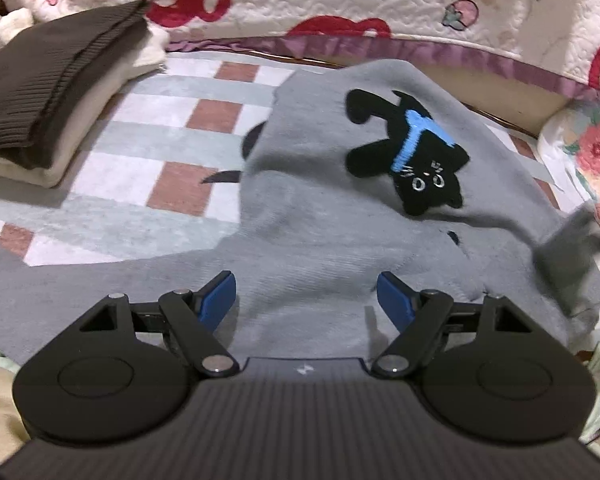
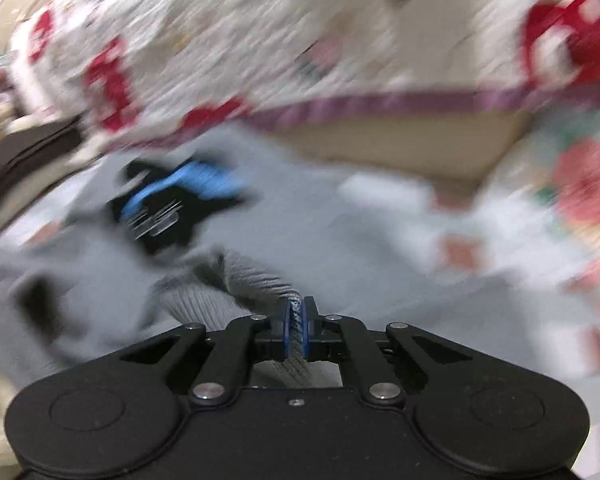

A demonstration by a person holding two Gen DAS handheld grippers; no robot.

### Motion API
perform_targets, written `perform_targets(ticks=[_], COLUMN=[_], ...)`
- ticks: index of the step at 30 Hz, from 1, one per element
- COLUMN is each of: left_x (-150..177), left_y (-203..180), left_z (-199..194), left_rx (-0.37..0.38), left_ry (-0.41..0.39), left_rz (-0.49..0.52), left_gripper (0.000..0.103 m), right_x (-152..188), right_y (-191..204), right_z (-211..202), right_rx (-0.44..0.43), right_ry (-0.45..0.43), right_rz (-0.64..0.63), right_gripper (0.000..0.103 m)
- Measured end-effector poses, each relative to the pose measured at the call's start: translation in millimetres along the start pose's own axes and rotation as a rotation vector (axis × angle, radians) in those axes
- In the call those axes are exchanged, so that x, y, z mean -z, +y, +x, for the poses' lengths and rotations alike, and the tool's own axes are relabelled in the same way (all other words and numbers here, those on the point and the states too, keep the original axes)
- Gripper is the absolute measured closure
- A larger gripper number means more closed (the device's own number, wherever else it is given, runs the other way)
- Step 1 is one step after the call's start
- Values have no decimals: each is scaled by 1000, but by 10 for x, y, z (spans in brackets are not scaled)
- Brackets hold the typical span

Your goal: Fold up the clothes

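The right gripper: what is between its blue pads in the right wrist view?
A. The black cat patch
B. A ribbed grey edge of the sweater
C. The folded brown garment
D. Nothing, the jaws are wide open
B. The right gripper is shut on a ribbed grey strip of the grey sweater, which runs between its blue pads; the black cat patch lies apart, further left.

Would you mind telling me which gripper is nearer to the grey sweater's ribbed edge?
Right. The right gripper is shut on the ribbed edge; the left gripper hovers open above the grey sweater, gripping nothing.
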State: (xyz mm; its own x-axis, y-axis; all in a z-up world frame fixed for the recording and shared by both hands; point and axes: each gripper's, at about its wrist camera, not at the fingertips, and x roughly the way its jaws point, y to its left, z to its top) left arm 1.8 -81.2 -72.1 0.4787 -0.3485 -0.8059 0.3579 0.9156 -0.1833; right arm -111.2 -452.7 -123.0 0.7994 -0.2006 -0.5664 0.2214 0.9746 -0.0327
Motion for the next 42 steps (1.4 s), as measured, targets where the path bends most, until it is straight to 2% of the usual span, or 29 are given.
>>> perform_targets(ticks=[2, 5, 7, 9, 10, 12, 15, 20, 23, 25, 27, 29, 31, 32, 33, 34, 36, 37, 40, 42], left_x=[11, 31, 30, 29, 29, 23, 0, 3, 54, 101, 178, 253, 315, 322, 331, 346, 376, 384, 364, 355], left_y=[49, 131, 203, 259, 282, 317, 401, 633, 820, 967, 1142, 1282, 1379, 1376, 1377, 1384, 1392, 1374, 1333, 1366], left_z=[-24, -27, 12, 18, 11, -11, -44, -106, -176, -204, -210, -222, -239, -248, -255, -254, -274, -339, -362, -333], left_rx=[-3, -14, -27, -36, -39, -47, -60, -105, -137, -161, -173, -153, -123, -118, -101, -54, 38, 66, 89, 83], left_ry=[-12, -26, -15, -6, -3, -3, 2, 19, 25, 40, 65, 77, 80, 79, 83, 102, 126, 104, 123, 128], left_rz=[-15, -40, -60, -71, -75, -80, -105, -166, -212, -260, -342, -413, -465, -463, -470, -502, -558, -564, -541, -574], left_gripper=[26, 26, 26, 26, 26, 26, 26, 26, 26, 25, 25, 25, 25, 25, 25, 25, 16, 11, 11, 11], right_x=[-166, -406, -439, -363, -315, -135, 87, 430, 505, 509, 420, 293, 166, 128, 91, 56, 14, 11, 40, 88], right_y=[-380, -1053, -1494, -1772, -1881, -1844, -1561, -892, -396, -82, 182, 404, 635, 734, 832, 938, 1182, 1282, 1477, 1533], right_z=[-219, -670, -955, -1077, -1134, -1214, -1121, -743, -471, -382, -334, -291, -236, -172, -108, -36, 138, 200, 445, 612], right_rx=[148, 454, 685, 810, 852, 765, 545, 61, -124, -203, -375, -542, -686, -706, -726, -743, -744, -739, -726, -728], right_ry=[-67, -197, -259, -200, -174, -149, -44, 169, 271, 287, 259, 255, 253, 261, 269, 284, 352, 364, 393, 427], right_rz=[24, 176, 313, 375, 400, 399, 373, 482, 470, 424, 365, 319, 282, 288, 294, 295, 255, 230, 192, 232], right_gripper=[98, 97, 86, 68, 65, 53, 52, 52, 52, 52, 52, 52, 42, 29, 27, 27, 27, 27, 27, 27])
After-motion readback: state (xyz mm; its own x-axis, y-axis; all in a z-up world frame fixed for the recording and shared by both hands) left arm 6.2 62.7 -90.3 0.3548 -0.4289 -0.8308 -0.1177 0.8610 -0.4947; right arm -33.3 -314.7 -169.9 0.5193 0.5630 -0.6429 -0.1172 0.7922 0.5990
